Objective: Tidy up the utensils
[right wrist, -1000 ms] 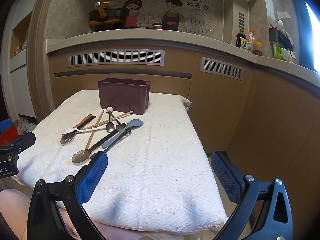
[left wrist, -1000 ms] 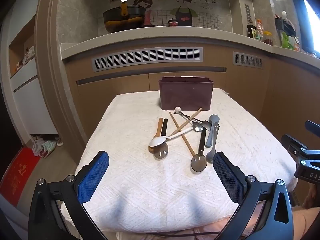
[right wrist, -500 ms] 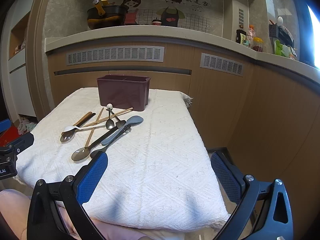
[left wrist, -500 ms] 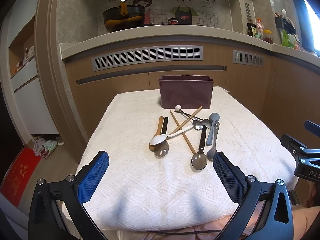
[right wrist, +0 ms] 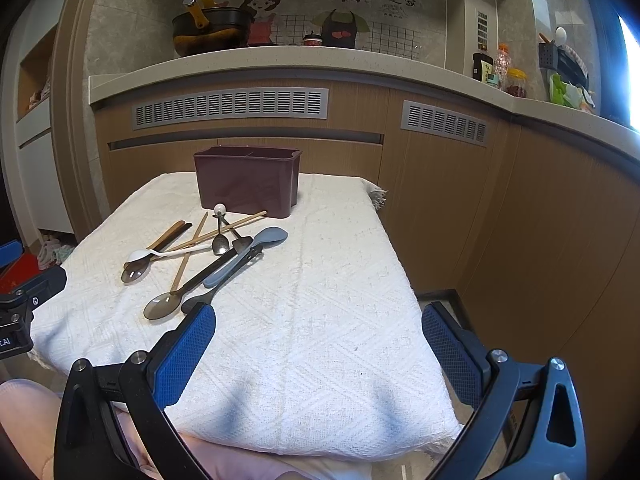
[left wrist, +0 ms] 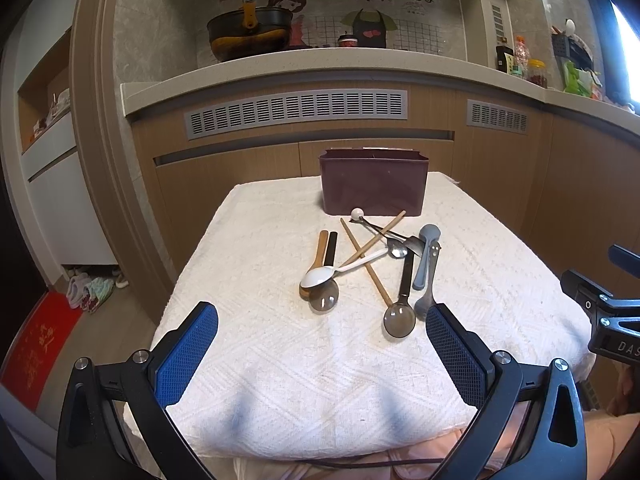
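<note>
A heap of utensils lies mid-table on a white cloth: a white spoon (left wrist: 318, 277), two dark translucent spoons (left wrist: 400, 320), wooden chopsticks (left wrist: 366, 264), a grey-blue spoon (left wrist: 426, 256), a small metal spoon (left wrist: 396, 249) and a wooden-handled one. Behind them stands a maroon utensil box (left wrist: 374, 184), also visible in the right wrist view (right wrist: 248, 184). My left gripper (left wrist: 322, 354) hovers open over the cloth's near part, short of the heap. My right gripper (right wrist: 318, 360) is open too, right of the heap (right wrist: 208, 256), holding nothing.
The cloth-covered table (left wrist: 280, 380) ends close in front and drops off at the right (right wrist: 404, 280). Wooden cabinets with vents and a counter carrying a black pot (left wrist: 248, 36) stand behind. Shoes and a red mat (left wrist: 36, 344) lie on the floor to the left.
Both grippers have drifted slightly; the view has shifted a little, and the utensils and box have stayed put. Both grippers remain open.
</note>
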`<move>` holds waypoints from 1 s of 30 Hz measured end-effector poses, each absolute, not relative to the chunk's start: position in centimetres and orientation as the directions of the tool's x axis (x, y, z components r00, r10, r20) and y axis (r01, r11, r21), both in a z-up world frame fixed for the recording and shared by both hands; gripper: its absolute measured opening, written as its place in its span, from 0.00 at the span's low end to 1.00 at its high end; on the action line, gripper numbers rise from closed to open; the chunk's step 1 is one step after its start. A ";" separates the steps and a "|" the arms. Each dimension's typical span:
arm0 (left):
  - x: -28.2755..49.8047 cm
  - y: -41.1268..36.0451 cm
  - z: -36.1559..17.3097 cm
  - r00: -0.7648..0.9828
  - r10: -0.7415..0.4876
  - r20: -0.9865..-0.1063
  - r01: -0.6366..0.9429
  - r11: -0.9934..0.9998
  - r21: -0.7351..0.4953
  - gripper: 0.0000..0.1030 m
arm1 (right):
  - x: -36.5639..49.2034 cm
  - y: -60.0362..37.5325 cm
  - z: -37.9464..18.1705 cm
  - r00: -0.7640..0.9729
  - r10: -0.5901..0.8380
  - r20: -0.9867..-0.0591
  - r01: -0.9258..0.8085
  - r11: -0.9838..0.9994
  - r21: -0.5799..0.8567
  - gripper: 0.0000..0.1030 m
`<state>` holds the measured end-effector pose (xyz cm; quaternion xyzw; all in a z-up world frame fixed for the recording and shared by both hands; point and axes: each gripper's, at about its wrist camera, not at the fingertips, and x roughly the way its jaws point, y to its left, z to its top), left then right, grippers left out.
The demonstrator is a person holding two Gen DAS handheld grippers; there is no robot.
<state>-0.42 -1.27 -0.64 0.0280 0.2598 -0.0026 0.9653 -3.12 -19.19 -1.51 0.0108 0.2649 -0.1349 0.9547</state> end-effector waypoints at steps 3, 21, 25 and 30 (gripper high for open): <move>-0.5 -1.3 -0.7 0.864 0.011 -0.503 0.018 0.998 0.053 1.00 | -3.1 -19.2 -1.5 0.823 -0.252 -0.509 0.263 0.963 -0.051 1.00; -0.5 -1.2 -0.6 0.862 0.011 -0.508 0.016 0.999 0.049 1.00 | -3.0 -19.3 -1.7 0.819 -0.250 -0.517 0.263 0.963 -0.049 1.00; -0.4 -1.2 -0.6 0.862 0.011 -0.508 0.016 0.999 0.049 1.00 | -3.0 -19.3 -1.8 0.819 -0.249 -0.518 0.263 0.964 -0.048 1.00; -0.4 -1.0 -0.5 0.861 0.010 -0.508 0.016 0.999 0.048 1.00 | -3.0 -19.2 -1.8 0.818 -0.250 -0.518 0.263 0.964 -0.048 1.00</move>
